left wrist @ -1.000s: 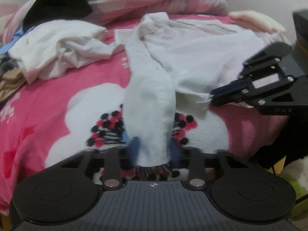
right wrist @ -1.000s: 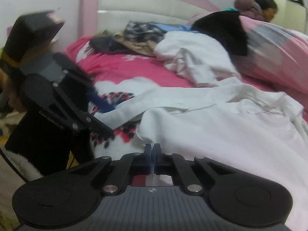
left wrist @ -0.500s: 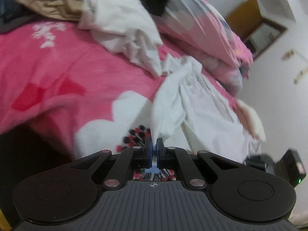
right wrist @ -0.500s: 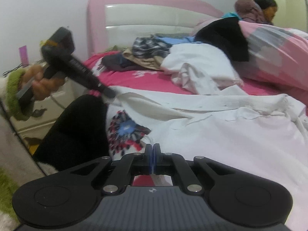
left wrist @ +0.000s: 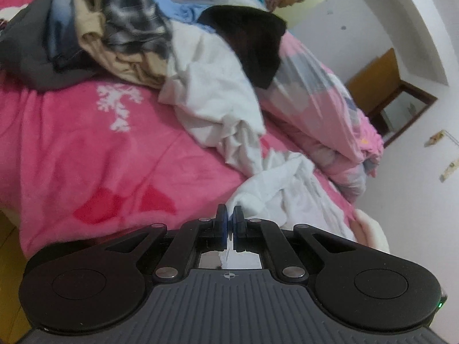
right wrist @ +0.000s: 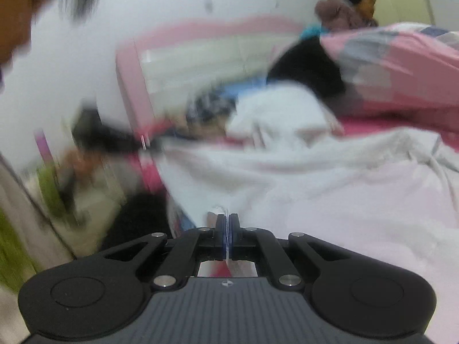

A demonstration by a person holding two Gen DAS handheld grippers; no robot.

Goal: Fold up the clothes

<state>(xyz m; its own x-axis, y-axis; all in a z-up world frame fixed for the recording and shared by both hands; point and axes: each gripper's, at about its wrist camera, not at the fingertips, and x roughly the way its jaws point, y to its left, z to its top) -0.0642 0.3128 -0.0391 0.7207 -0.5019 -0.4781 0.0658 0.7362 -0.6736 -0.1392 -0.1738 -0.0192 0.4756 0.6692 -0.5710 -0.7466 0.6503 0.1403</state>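
A big bed has a soft pink blanket (left wrist: 71, 149) with white shapes on it. Behind it stands a pink and cream headboard (right wrist: 183, 54). The walls (left wrist: 373, 14) are plain white. A brown wooden frame (left wrist: 401, 109) sits by the wall.

Pink blanket (left wrist: 86, 149) covers the bed. Along its far side lies a pink-and-grey quilt (left wrist: 324, 109). Pink headboard (right wrist: 183, 57) stands at the bed's head, blurred. Beyond the quilt, a wooden frame (left wrist: 401, 106) against the wall.
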